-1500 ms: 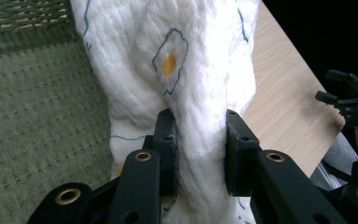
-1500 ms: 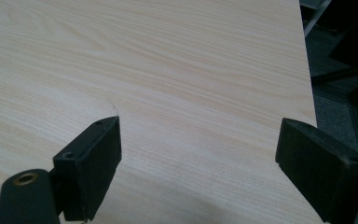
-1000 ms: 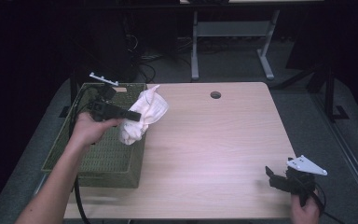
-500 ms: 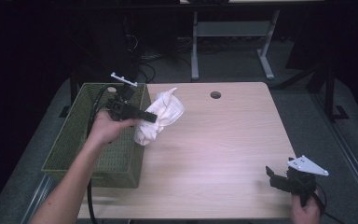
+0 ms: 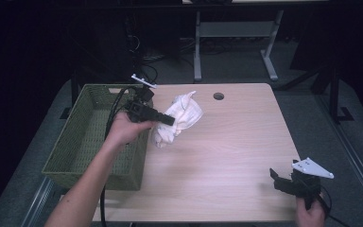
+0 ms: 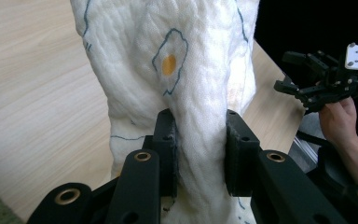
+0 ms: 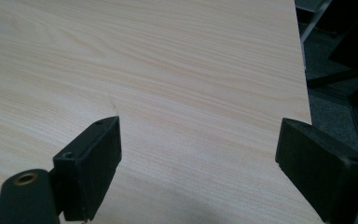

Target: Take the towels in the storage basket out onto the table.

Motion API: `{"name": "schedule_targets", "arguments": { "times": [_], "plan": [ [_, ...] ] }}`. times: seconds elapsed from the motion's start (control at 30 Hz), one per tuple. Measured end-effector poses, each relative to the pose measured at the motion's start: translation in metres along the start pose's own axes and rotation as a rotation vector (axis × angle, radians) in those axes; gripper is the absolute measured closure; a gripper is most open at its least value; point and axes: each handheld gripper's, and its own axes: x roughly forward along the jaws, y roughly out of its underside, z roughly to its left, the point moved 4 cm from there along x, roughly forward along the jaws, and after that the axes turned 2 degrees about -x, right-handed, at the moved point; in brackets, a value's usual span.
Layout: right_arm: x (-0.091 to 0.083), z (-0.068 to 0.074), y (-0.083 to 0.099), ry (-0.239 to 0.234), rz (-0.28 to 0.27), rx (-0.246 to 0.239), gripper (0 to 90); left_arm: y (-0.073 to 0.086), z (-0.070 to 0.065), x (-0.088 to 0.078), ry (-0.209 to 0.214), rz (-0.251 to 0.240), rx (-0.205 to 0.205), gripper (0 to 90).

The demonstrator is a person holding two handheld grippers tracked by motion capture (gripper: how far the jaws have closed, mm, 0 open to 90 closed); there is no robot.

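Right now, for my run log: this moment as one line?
left gripper: shut on cloth | cloth: above table beside basket | right gripper: open

My left gripper (image 5: pixel 165 119) holds a bunched white cloth (image 5: pixel 179 118) over the tabletop (image 5: pixel 227 146), beside the green basket (image 5: pixel 92 137) at nine o'clock. My right gripper (image 5: pixel 283 179) sits at five o'clock, its jaws seemingly apart, though it's dim there.

My left arm reaches forward, and my left claw (image 5: pixel 169 120) has its jaws pinched tight on a white cloth (image 5: pixel 179 118), holding it up off the surface (image 5: pixel 236 142). My right claw (image 5: pixel 276 177) sits low near my body, jaws spread wide apart.
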Motion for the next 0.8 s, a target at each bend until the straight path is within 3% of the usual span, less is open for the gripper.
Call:
{"name": "schedule_targets", "arguments": {
  "times": [0.8],
  "plan": [
    [0.0,0.0,0.0,0.0,-0.004,0.0,13.9,-0.013,-0.018,0.047,0.044,0.039,0.022,69.7]
  ]
}}
